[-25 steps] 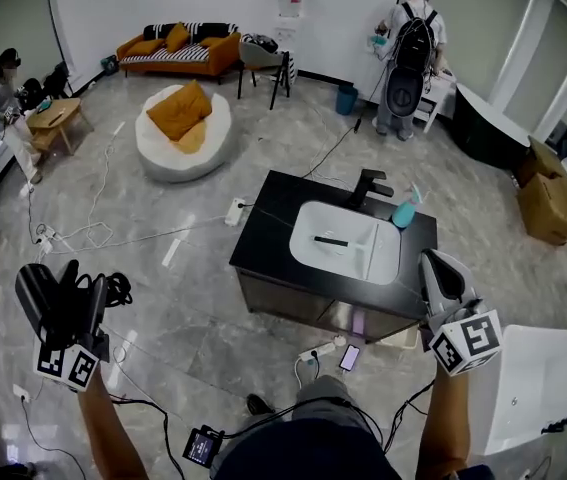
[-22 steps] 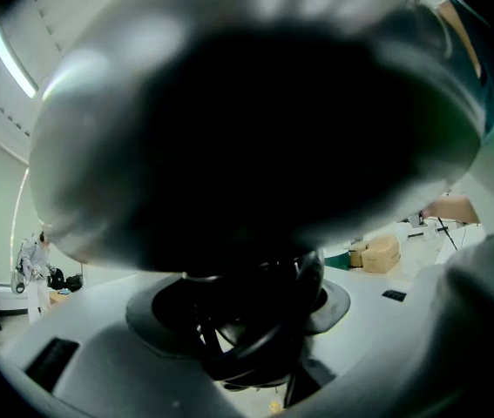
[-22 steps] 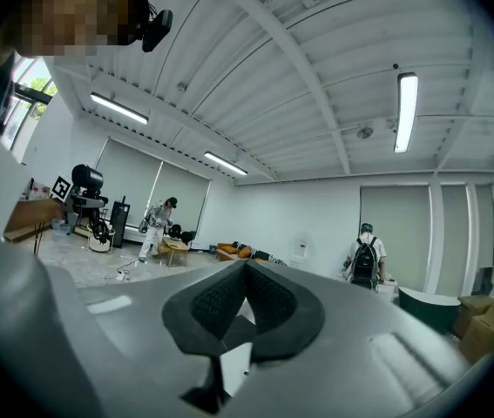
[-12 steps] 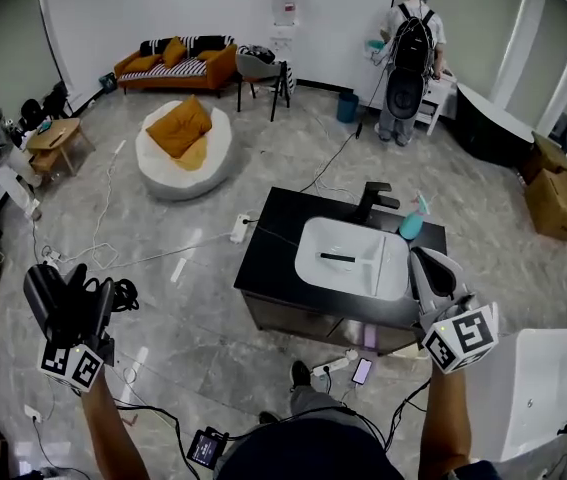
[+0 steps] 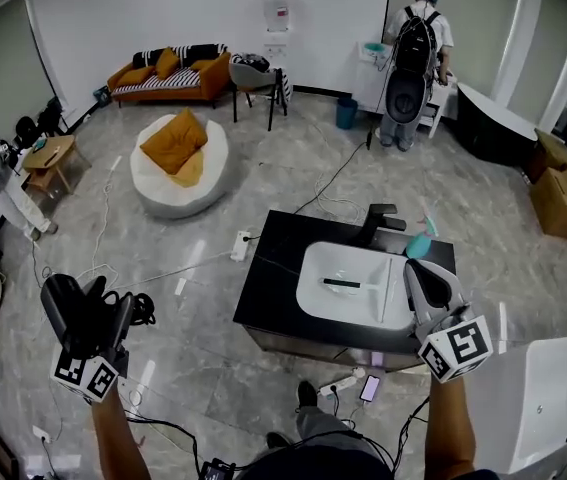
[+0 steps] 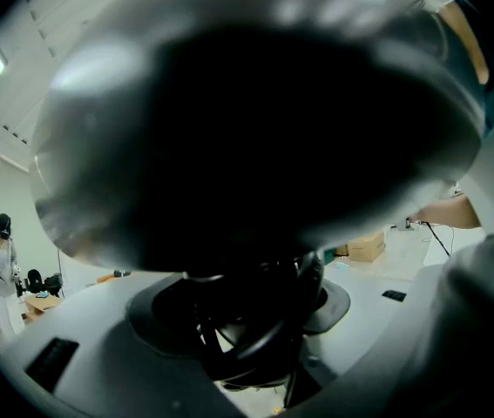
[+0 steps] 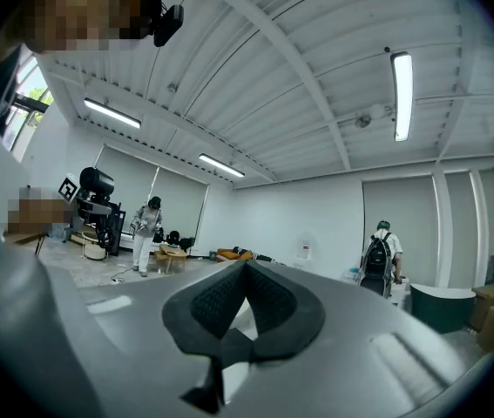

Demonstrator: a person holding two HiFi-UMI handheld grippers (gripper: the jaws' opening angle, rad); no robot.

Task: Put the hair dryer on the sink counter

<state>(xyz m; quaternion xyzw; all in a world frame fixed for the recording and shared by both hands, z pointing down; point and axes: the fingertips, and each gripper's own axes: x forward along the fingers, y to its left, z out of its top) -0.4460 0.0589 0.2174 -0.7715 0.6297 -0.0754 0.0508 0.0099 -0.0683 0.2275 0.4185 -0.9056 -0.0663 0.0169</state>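
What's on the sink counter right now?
A white basin holding a small dark item, a black faucet, a teal bottle. The right gripper covers the sink counter's near right corner. The hair dryer is in the left gripper.

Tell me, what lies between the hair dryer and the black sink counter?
In the head view, mostly bare grey floor separates the hair dryer from the sink counter, crossed by a loose white cable near a power strip.

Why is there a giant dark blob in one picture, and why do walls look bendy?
Left gripper view: the blob is the hair dryer, so near the lens that it blurs dark, with glare along its top. Head view: the wide lens bows the walls. Right gripper view: the ceiling beams curve likewise.
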